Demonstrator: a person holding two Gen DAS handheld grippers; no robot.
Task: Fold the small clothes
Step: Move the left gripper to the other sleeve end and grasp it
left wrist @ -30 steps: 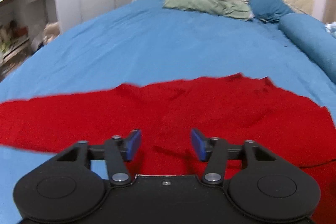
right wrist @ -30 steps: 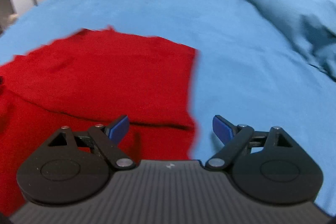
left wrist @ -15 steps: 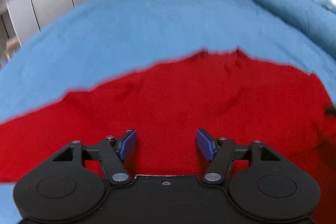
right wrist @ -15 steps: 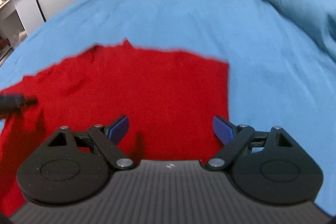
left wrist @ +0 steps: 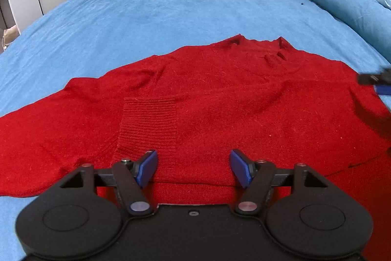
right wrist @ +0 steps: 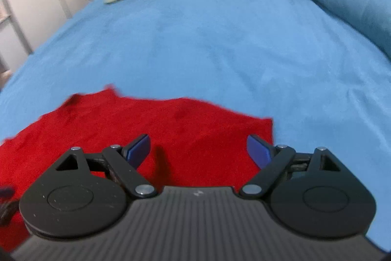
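The red knit sweater (left wrist: 220,102) lies spread on the blue bedsheet (left wrist: 158,11), one ribbed cuff (left wrist: 149,126) laid over its body, seemingly a first fold. Left gripper (left wrist: 193,166) and right gripper (right wrist: 198,148) hover over the sweater's near part, both spread wide and empty, likely picking the next grasp.

Your left gripper (left wrist: 193,168) is level, its 2 blue pads (left wrist: 146,168) spread wide, nothing between them. Your right gripper (right wrist: 198,151) is likewise spread and empty; its tip shows at 3 o'clock in the left wrist view.
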